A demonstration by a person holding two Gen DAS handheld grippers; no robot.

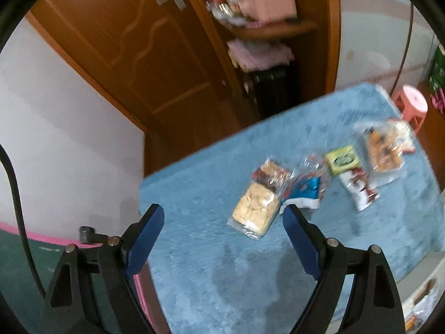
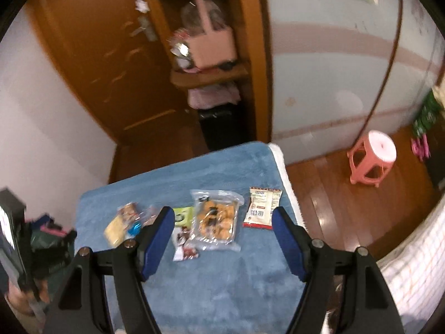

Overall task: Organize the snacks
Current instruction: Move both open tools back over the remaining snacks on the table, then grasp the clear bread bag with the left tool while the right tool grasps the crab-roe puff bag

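No text, brand or number can be read in either view. Printing is seen on the white packet (image 2: 261, 208) and the green packet (image 1: 342, 160), but it is too blurred and small to be made out.

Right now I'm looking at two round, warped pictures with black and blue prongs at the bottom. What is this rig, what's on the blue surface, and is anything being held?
Each picture comes from a camera on a hand-held gripper, looking along its two blue-padded fingers. One shows the left gripper, the other the right gripper. Both stand open and hold nothing. Below them a blue cloth covers a table. On it lie snack packs: a clear bag of pale biscuits, a blue wrapper, a green packet, a bag of brown cookies and a white packet. A pink stool stands on the floor.
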